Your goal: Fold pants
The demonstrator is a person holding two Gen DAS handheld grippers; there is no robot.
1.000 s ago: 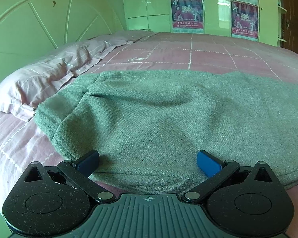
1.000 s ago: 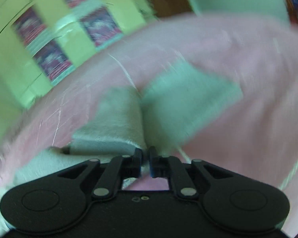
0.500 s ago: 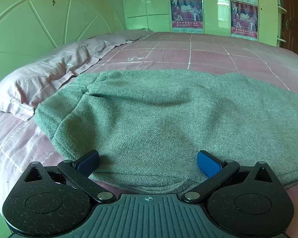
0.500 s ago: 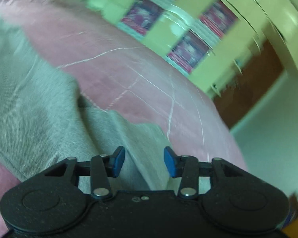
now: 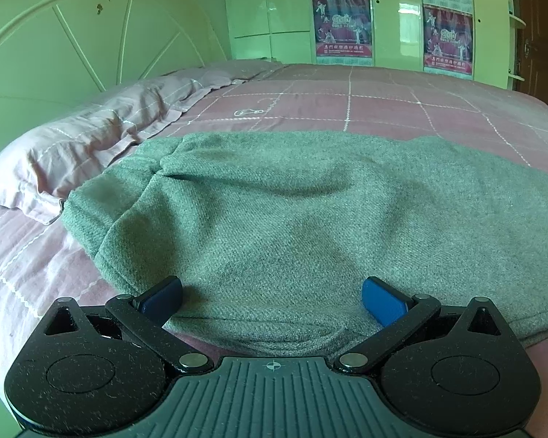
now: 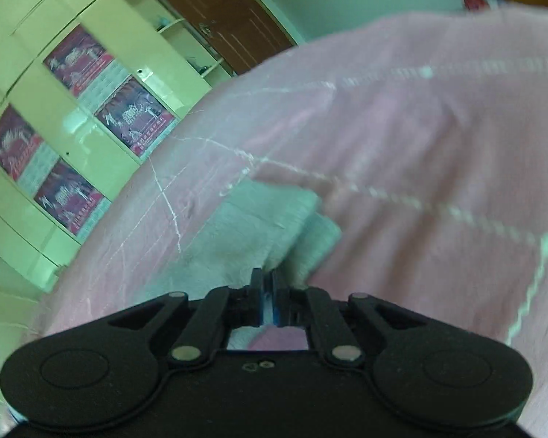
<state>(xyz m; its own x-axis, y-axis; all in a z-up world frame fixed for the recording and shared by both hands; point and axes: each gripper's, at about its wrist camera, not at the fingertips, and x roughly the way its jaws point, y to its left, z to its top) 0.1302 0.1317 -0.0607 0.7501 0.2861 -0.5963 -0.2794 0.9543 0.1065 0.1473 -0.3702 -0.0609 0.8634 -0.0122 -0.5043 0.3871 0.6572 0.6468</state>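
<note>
We are pinching a fold of the grey pants (image 6: 259,226) in our right hand-held gripper (image 6: 267,292) on the bed (image 6: 420,138) while our left hand-held gripper (image 5: 272,294) is gaping wide over their near hem.

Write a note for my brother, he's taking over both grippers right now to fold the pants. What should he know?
Left gripper: jaws wide open, hovering at the near edge of the green pants, gripping nothing.
Right gripper: jaws shut, apparently pinching the pants' cloth at the tips; that view is blurred, so check the hold.
The pants lie spread across the pink bed cover, beside the pillow.
Done: one end apparently gripped.
Left: probably close the left jaws on the near edge, then fold the pants over and smooth them.
</note>
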